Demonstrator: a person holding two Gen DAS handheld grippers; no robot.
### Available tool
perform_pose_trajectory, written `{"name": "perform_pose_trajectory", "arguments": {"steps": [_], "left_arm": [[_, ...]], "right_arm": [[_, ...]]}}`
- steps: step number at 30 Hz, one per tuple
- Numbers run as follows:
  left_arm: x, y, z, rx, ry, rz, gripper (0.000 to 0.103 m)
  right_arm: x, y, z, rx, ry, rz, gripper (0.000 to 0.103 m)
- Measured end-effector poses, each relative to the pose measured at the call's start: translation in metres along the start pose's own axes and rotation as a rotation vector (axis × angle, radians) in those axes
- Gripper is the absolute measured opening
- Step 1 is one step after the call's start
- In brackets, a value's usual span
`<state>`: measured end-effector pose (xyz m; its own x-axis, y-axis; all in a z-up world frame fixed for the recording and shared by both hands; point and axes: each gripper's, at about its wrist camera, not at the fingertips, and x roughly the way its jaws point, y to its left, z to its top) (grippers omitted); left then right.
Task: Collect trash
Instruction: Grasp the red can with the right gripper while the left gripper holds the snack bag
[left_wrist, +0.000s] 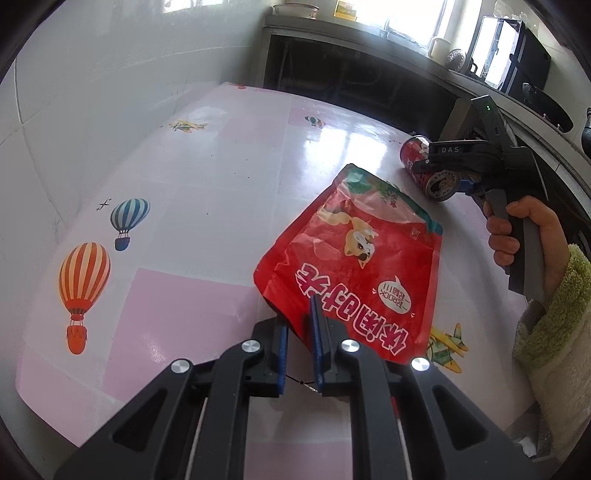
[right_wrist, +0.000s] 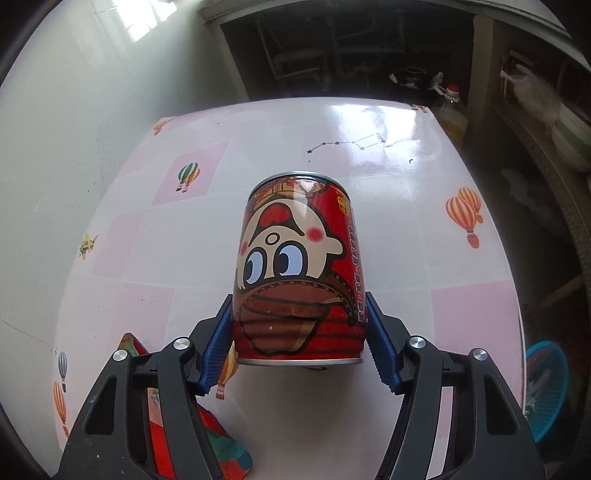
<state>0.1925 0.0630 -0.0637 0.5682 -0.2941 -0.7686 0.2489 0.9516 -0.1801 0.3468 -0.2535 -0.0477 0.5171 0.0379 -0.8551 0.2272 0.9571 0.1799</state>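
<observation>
1. Left wrist view: the left tongs (left_wrist: 299, 325) are pressed nearly together, pinching the near edge of the red bag (left_wrist: 354, 254), which slants out over the bench (left_wrist: 192, 184). The can (left_wrist: 430, 168) lies on its side well beyond the bag to the right, under the right tongs (left_wrist: 424, 166).
2. Right wrist view: the right tongs (right_wrist: 299, 332) straddle the can (right_wrist: 299, 273) at its near end, its long axis running straight away from them. Both pads sit at its sides; whether they press I cannot tell. The right hand is plainly nearer.
</observation>
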Motion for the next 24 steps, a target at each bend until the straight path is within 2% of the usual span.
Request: {"name": "perform_pose_trajectory", "arguments": {"steps": [8,18,21,24], "left_arm": [[-0.005,-0.001,0.001,0.019,-0.020,0.011,0.010],[-0.016,-0.006,0.000,0.038,-0.048,0.013,0.011],[-0.022,-0.006,0.000,0.025,-0.065,-0.005,0.010],[-0.031,-0.004,0.000,-0.004,-0.079,-0.061,0.007]], "right_arm": [[-0.022,0.004,-0.013,-0.076,-0.012,-0.055,0.062],[-0.087,-0.015,-0.053,-0.181,-0.029,-0.108,0.062],[-0.104,-0.023,-0.072,-0.185,-0.020,-0.096,0.062],[-0.123,-0.038,-0.092,-0.140,-0.016,-0.062,0.062]]}}
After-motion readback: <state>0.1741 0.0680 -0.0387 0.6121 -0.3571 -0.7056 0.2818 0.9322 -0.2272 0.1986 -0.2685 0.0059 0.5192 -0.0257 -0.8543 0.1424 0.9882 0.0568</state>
